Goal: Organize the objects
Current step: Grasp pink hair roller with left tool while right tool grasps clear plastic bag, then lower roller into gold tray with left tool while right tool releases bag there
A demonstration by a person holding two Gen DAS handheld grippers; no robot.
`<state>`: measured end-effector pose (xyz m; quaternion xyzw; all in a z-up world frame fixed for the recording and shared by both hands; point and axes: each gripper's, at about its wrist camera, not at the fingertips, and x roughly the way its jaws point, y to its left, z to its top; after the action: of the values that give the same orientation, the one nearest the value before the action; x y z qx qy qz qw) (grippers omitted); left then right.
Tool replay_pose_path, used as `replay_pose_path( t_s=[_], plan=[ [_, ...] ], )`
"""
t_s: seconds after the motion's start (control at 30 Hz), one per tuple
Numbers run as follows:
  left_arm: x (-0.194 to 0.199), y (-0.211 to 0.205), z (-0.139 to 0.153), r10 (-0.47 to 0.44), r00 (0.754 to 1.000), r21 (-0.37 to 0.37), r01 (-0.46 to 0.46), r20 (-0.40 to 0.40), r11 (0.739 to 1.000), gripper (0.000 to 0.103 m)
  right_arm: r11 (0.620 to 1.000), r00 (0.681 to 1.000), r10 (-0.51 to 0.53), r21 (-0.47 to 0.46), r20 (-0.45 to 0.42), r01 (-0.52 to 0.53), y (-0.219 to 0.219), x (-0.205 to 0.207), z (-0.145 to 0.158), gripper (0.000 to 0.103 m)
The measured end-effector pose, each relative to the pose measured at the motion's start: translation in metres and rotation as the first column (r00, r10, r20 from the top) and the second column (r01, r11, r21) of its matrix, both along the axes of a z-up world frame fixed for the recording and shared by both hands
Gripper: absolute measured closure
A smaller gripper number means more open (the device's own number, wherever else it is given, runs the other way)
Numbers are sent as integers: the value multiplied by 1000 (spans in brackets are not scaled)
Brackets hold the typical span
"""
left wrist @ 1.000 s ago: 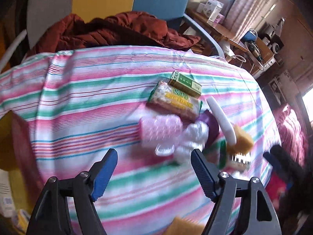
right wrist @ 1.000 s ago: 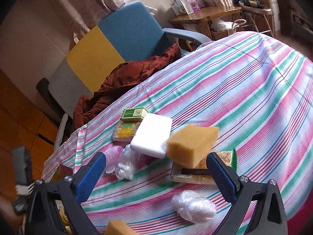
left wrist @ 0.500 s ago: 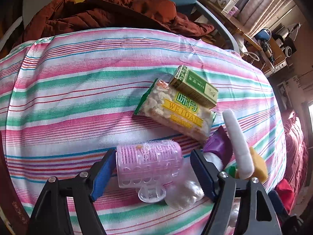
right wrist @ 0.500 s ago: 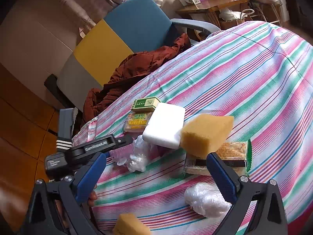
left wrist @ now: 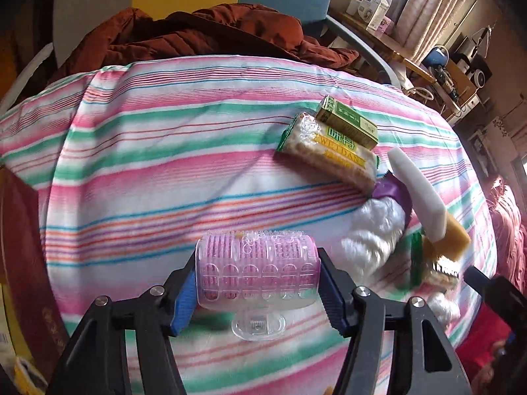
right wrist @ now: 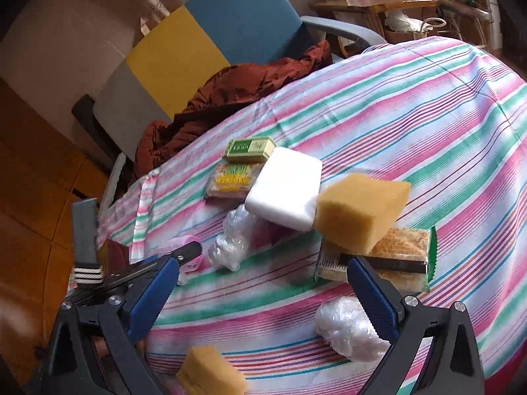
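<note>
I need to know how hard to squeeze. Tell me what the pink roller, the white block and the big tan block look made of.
Pink roller: clear, glossy moulded plastic over a pink bristly core, probably rigid; the left gripper's jaws are closing on its ends. White block: matte, fine-textured, likely dense foam. Big tan block: porous, dull, rough-faced, apparently a soft sponge.

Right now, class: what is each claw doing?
Left claw: closing on the pink hair roller, pads at both its ends.
Right claw: open, holding nothing, above the striped cloth.
</note>
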<state>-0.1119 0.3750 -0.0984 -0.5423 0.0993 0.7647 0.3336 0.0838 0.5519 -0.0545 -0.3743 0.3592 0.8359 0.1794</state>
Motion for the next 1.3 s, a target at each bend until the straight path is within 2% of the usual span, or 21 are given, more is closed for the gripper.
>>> replay_pose_path(
  t_s=[0.23, 0.33, 0.4, 0.53, 0.6, 0.67, 0.77, 0.93, 1.17, 1.3],
  plan=[
    [24, -45, 28, -7, 998, 80, 12, -59, 997, 38, 998, 1000, 17, -62, 27, -15, -9, -24, -7, 0],
    [32, -61, 41, -8, 996, 115, 17, -84, 993, 38, 997, 998, 34, -72, 56, -29, -16, -46, -15, 7],
    [36, -69, 48, -11, 995, 131, 25, -99, 991, 38, 997, 995, 41, -76, 88, -34, -19, -64, -24, 19],
    [42, -83, 59, -15, 992, 158, 34, -124, 987, 38, 998, 989, 26, -53, 143, -19, -22, -94, -43, 31],
    [45, -93, 63, -7, 992, 178, 29, -122, 984, 38, 999, 983, 26, -47, 181, -18, -22, -106, -54, 46],
    [46, -104, 67, 7, 993, 199, 17, -122, 980, 38, 1000, 977, 18, 7, 214, -20, -24, -109, -58, 59],
    [46, -121, 70, 39, 993, 225, -13, -109, 974, 38, 998, 981, 50, 13, 185, -54, -33, -102, -46, 60],
    [49, -148, 73, 87, 992, 260, -62, -88, 964, 38, 981, 982, 145, 109, 124, -158, -69, -85, -10, 60],
    [45, -193, 83, 171, 979, 279, -135, -111, 951, 38, 947, 956, 288, 134, 53, -293, -130, -85, 16, 60],
    [29, -231, 97, 258, 956, 297, -208, -143, 932, 38, 916, 927, 373, 150, 29, -373, -166, -94, 27, 60]
  ],
)
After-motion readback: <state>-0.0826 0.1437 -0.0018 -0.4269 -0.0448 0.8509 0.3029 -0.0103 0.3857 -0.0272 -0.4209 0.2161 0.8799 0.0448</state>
